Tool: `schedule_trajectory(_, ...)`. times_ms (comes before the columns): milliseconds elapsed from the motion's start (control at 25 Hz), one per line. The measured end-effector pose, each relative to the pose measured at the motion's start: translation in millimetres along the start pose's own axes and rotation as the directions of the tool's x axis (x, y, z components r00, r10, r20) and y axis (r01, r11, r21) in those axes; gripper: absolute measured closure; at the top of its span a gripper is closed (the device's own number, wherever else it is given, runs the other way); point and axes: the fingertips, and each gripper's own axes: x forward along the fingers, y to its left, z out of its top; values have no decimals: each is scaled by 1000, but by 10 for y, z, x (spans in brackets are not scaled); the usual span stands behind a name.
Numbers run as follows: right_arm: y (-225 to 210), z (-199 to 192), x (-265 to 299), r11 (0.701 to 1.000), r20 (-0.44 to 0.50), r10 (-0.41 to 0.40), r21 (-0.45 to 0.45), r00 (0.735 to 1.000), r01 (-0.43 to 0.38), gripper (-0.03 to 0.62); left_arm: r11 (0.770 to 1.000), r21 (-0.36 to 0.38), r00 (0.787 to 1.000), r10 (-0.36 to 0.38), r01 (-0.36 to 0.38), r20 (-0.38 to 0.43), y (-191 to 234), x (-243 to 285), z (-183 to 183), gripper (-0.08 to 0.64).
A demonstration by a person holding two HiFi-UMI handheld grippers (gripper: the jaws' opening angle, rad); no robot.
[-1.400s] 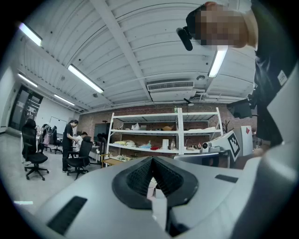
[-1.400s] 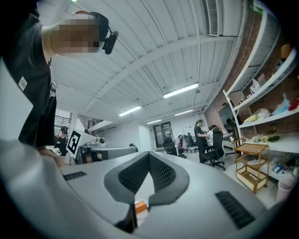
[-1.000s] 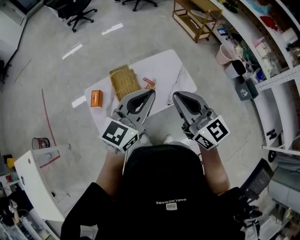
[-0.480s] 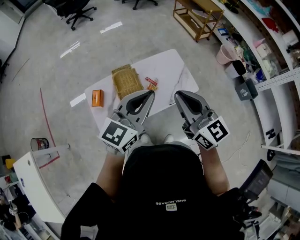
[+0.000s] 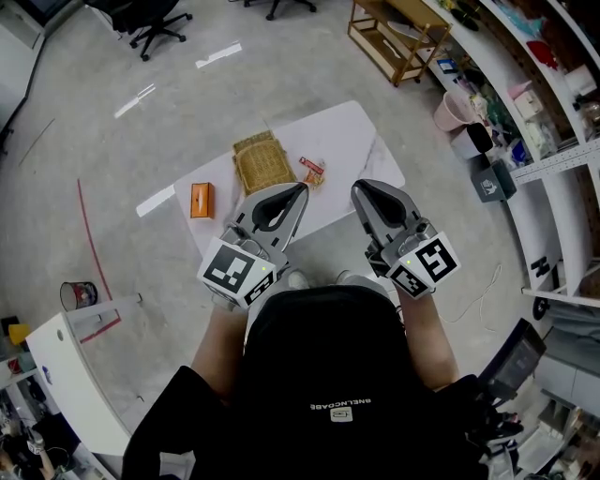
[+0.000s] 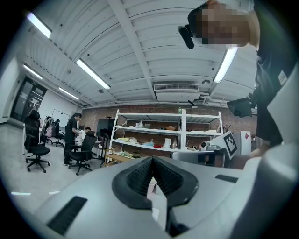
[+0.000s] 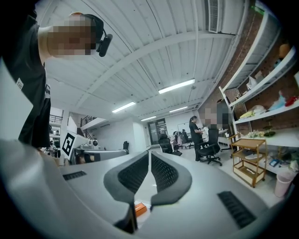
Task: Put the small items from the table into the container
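A white marble table point(image 5: 354, 141) stands ahead of me on the grey floor. On it lie a woven wicker container point(image 5: 262, 161), a few small red packets point(image 5: 314, 171) right of it, and an orange box point(image 5: 199, 200) at the left end. My left gripper point(image 5: 300, 190) and right gripper point(image 5: 360, 190) are held level side by side, short of the table's near edge, both shut and empty. The left gripper view shows shut jaws point(image 6: 150, 161) against distant shelves. In the right gripper view point(image 7: 149, 156) the orange box point(image 7: 140, 208) peeks below the shut jaws.
Shelving runs along the right wall, with a pink bin point(image 5: 452, 108) and a wooden cart point(image 5: 394, 33) near it. Office chairs point(image 5: 155, 23) stand at the far left. A white cabinet point(image 5: 75, 375) is at my near left. People sit and stand in the background.
In the head view the table with the basket and packets has slid to the right and a little nearer. Both grippers stay shut, side by side.
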Motion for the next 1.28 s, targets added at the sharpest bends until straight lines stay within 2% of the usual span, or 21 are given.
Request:
schedule_trajectory(280, -36, -27, 185, 1000, -2, -14, 12, 1000, 14, 581, 1000, -9, 1000, -5, 5, 7, 181, -67, 1, 555)
schedule_trajectory(760, -236, -34, 450, 999, 2, 38, 22, 999, -38, 581, 998, -4, 998, 56, -56, -4, 416, 44, -49, 555)
schedule_trajectory(1040, -753, -101, 621, 995, -12, 78, 56, 997, -77, 581, 996, -13, 995, 92, -92, -29, 596, 540, -124, 555)
schedule_trajectory(1280, -1185, -96, 770, 991, -24, 108, 76, 994, -106, 581, 996, -33, 997, 77, -78, -33, 700, 970, -128, 554)
